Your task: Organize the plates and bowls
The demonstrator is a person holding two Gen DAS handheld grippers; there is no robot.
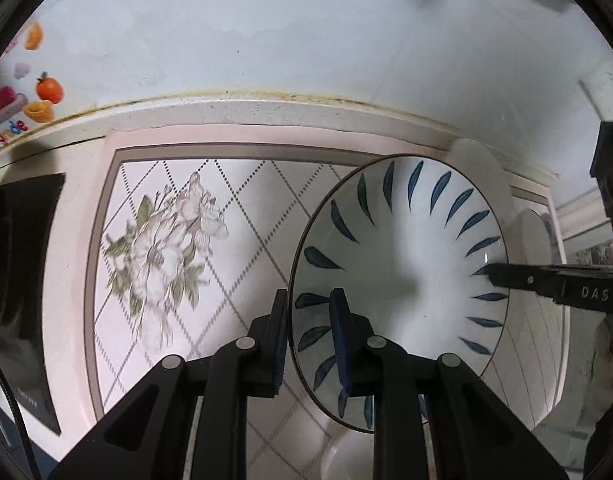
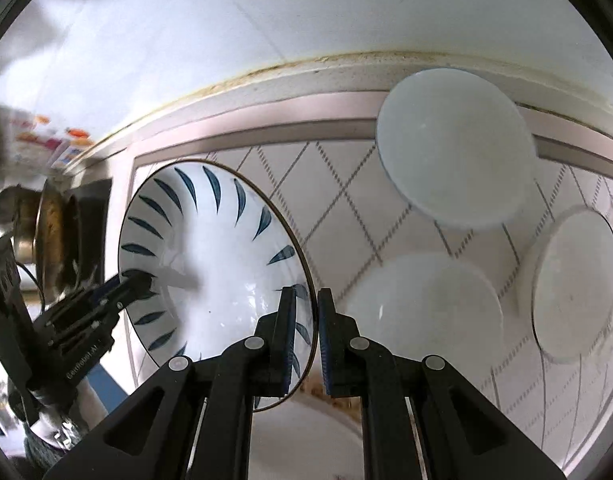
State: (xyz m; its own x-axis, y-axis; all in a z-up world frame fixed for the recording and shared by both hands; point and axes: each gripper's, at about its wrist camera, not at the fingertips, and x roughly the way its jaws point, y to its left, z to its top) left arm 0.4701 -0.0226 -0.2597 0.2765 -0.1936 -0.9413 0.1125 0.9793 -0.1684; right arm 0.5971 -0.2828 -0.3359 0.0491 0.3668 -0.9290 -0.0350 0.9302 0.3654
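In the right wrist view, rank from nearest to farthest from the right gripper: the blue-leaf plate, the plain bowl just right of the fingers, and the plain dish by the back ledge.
1. Blue-leaf plate: clamped at its rim in the right gripper.
2. Plain bowl: just right of the fingers.
3. Plain dish: upper right, by the ledge.

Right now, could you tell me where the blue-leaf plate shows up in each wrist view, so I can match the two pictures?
Left wrist view: the blue-leaf plate fills the centre-right, its near rim clamped by the left gripper.
Right wrist view: the plate sits centre-left, its right rim clamped by the right gripper.
Shared landmark: the stained seam between counter and wall.
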